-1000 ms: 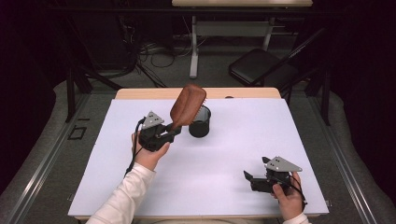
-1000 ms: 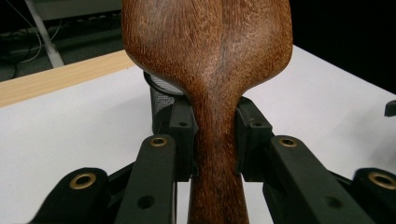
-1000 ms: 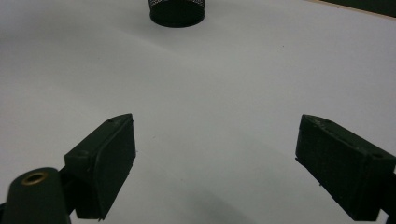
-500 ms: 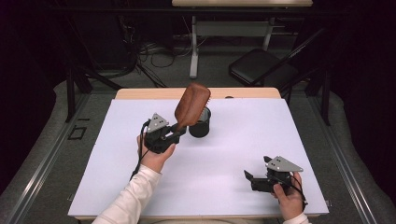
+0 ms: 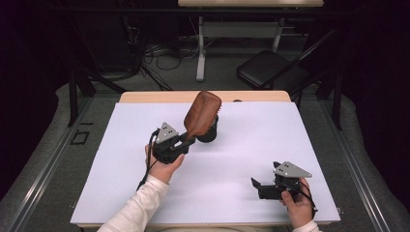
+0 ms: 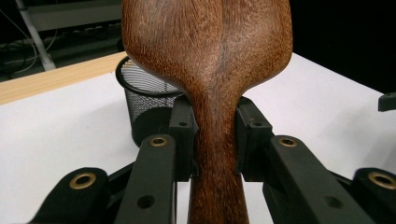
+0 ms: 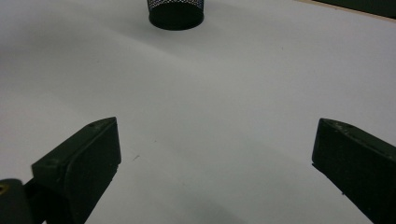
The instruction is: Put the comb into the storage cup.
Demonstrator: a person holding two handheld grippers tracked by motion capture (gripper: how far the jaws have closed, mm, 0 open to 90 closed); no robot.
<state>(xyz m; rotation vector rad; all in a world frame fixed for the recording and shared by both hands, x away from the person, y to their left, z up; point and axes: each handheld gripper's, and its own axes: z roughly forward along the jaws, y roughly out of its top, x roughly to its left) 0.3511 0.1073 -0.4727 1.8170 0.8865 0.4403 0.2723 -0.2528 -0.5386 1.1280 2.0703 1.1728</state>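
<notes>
High view, our left gripper clamps the wooden brush handle, mesh cup just beyond it, our right gripper has just been opening, nothing between its jaws.

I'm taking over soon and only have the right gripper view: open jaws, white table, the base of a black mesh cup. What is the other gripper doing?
Observer: The left gripper is shut on the handle of a wooden brush.
Operator: Is the brush in the cup yet?
Observer: No. Its head is raised and tilted, close by the rim of the mesh cup.
Operator: Where does my gripper sit on the table?
Observer: The right gripper is near the near right corner of the table, well apart from the cup. Its jaws have just been opening, with nothing between them.
</notes>
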